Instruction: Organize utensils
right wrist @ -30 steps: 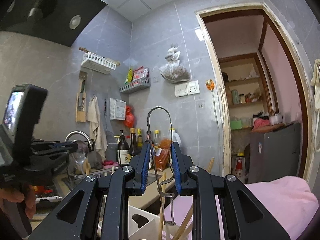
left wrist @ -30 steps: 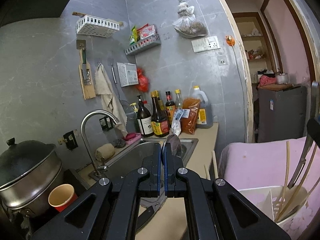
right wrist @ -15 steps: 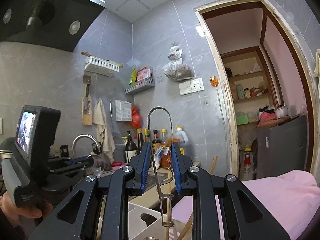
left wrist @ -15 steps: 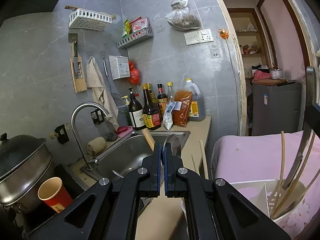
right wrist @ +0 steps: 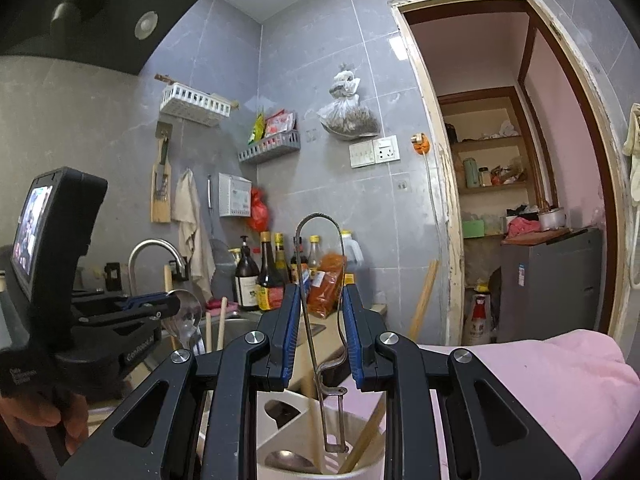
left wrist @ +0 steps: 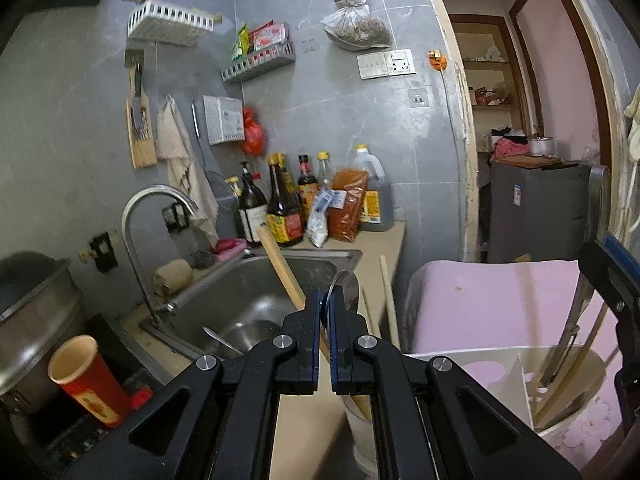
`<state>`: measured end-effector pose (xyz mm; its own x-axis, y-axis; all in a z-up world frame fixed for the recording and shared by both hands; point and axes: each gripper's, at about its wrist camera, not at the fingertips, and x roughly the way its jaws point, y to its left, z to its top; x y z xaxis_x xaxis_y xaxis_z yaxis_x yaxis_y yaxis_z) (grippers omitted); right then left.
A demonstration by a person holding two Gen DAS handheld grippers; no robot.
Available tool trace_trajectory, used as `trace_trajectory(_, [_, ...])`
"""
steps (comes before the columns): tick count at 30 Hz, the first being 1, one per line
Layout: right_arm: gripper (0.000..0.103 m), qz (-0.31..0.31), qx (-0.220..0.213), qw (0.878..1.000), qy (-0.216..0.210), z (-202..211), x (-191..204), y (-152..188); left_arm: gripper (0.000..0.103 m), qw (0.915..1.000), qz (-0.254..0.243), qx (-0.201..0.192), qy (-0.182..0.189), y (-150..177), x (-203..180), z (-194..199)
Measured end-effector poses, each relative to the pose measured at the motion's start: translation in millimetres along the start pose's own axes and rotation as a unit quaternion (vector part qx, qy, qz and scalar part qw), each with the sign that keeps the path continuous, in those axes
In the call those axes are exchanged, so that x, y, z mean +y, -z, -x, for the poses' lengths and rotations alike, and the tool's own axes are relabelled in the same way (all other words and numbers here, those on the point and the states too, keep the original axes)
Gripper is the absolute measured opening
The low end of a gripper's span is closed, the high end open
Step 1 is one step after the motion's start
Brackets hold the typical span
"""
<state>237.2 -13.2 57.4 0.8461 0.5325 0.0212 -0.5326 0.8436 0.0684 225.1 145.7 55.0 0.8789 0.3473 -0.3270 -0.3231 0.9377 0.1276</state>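
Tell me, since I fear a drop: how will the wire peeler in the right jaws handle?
The peeler looks like thin bare metal, so probably light and slippery against the pads. Its handle is an open wire loop, so it may flex under squeeze. Hanging blade-down over the white utensil holder, it could swing.

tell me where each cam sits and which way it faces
Left wrist: on the left tool, shut on a spoon, facing the sink; the right tool's tip shows at the right edge.
Right wrist: on the right tool, gripping a peeler above the holder; left tool and hand show.
Shared: faucet, bottles.
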Motion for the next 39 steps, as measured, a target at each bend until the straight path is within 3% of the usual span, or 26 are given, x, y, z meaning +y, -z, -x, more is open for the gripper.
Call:
trace_trajectory(6, [0.02,-0.002,0.014,1.0,0.006,1,1,5,0.004,0.9968,0.053,0.017,0.057,6,14,-3])
trace_trajectory(21, [0.024,0.005,0.017,1.0,0.001,9,6,7,0.014,0.9862,0.101,0.018,0.13,8,28,10])
trace_trajectory(24, [0.024,0.007,0.011,1.0,0.001,12,8,4,0.02,0.9861,0.1,-0.001,0.133,6,27,20])
trace_trajectory(39, [0.029,0.01,-0.02,1.0,0.02,40,-6,-17,0.028,0.9818,0.108,-0.028,0.154,-9,24,44])
